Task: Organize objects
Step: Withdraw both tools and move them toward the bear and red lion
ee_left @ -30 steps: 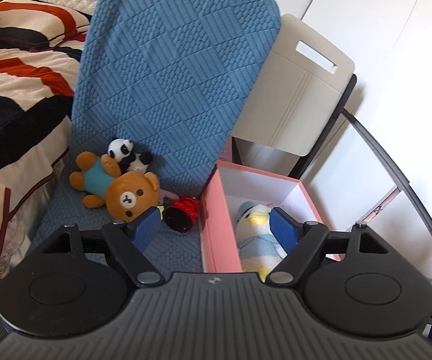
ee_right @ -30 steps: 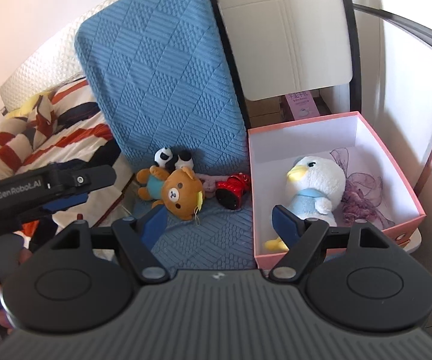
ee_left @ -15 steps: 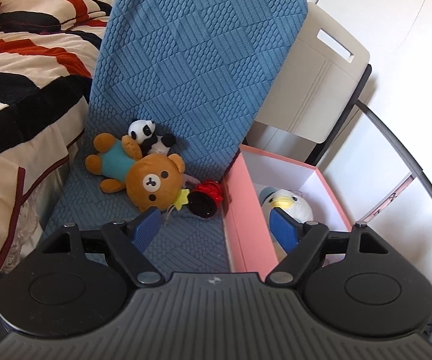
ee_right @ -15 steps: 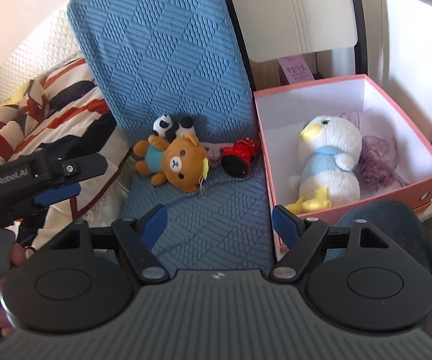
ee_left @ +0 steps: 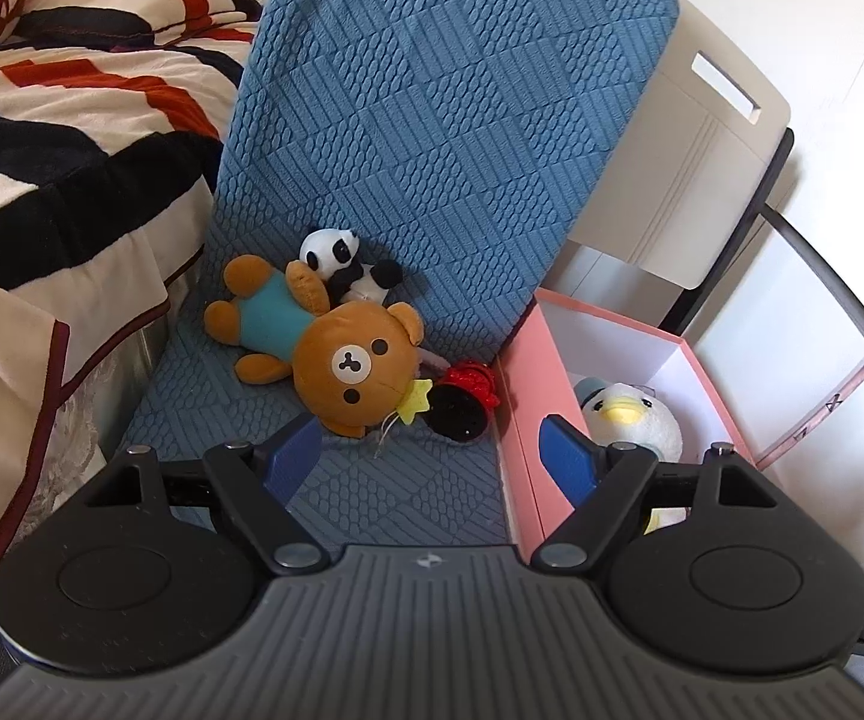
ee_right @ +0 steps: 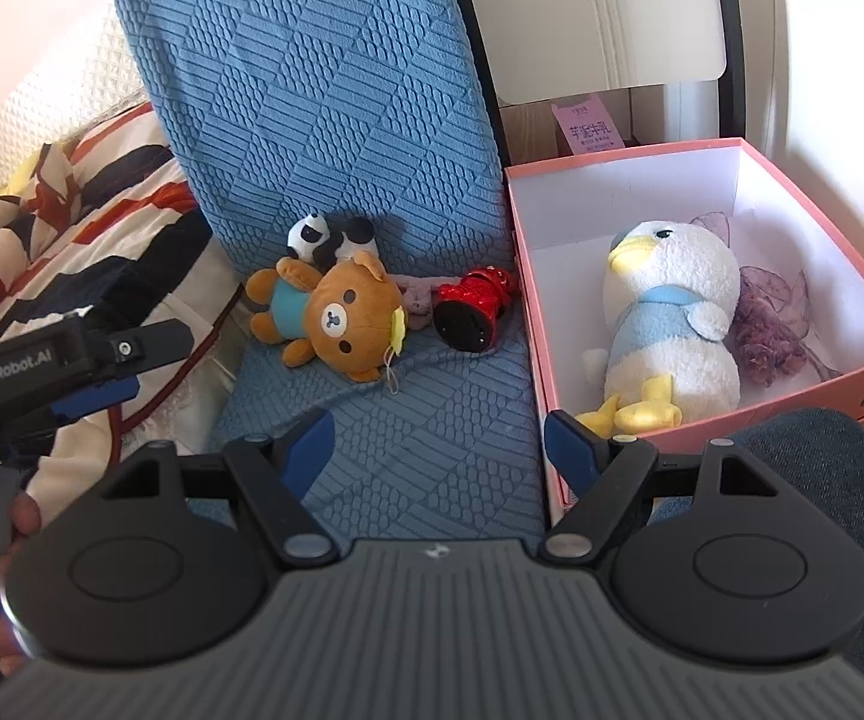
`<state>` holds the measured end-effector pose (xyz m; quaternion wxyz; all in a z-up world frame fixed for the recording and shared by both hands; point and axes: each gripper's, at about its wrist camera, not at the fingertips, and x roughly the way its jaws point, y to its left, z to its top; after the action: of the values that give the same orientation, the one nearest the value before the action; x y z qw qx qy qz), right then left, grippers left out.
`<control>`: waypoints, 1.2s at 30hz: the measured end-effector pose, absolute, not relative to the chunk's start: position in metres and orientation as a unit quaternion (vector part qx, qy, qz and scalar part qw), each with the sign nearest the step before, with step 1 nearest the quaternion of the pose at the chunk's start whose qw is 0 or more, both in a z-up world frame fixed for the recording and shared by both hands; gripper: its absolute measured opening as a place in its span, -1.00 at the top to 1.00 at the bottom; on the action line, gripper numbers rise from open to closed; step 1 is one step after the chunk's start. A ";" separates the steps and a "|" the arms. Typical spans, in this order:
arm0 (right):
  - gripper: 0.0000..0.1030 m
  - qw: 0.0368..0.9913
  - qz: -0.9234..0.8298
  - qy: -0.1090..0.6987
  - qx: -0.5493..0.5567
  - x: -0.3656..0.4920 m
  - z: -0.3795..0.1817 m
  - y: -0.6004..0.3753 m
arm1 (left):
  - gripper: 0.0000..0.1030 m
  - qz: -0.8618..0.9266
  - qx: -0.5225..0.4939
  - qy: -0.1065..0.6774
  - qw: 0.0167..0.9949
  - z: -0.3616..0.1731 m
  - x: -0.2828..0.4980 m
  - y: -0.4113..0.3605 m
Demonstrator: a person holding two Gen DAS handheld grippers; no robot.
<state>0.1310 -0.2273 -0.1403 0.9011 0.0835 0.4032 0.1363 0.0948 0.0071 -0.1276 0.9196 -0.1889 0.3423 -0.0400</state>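
Note:
A brown bear plush (ee_left: 336,354) (ee_right: 336,315) lies on the blue quilted chair seat (ee_left: 396,480) (ee_right: 432,450), with a small panda plush (ee_left: 342,261) (ee_right: 327,237) behind it and a red and black toy (ee_left: 462,399) (ee_right: 474,309) to its right. A pink box (ee_left: 519,414) (ee_right: 525,276) at the right holds a white duck plush (ee_left: 633,420) (ee_right: 669,330) and a purple ribbon (ee_right: 765,324). My left gripper (ee_left: 429,459) is open and empty, just short of the bear. My right gripper (ee_right: 438,441) is open and empty over the seat. The left gripper also shows in the right wrist view (ee_right: 96,375).
A striped blanket (ee_left: 42,150) (ee_right: 72,222) covers the bed at the left. A beige folding chair back (ee_left: 690,162) (ee_right: 600,12) stands behind the box. A denim-clad leg (ee_right: 822,480) is at the lower right.
The left gripper has moved closer to the bear and shifted left, so the toys look larger. The right gripper has drawn nearer, looking more steeply down on the seat and box.

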 end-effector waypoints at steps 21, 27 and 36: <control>-0.81 0.907 0.167 0.383 0.055 0.183 -0.186 -0.197 | -0.70 -0.002 -0.225 0.358 0.906 -0.197 0.201 0.038; -0.50 0.910 0.188 0.369 0.026 0.200 -0.204 -0.170 | -0.70 0.007 -0.261 0.382 0.886 -0.221 0.239 0.054; -0.28 0.915 0.182 0.353 -0.066 0.238 -0.231 -0.135 | -0.70 0.008 -0.338 0.416 0.845 -0.257 0.291 0.073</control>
<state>0.2379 -0.1346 -0.2314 0.9155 -0.0663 0.3526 0.1823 0.2909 0.0733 -0.2572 0.8446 -0.3375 0.4155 0.0080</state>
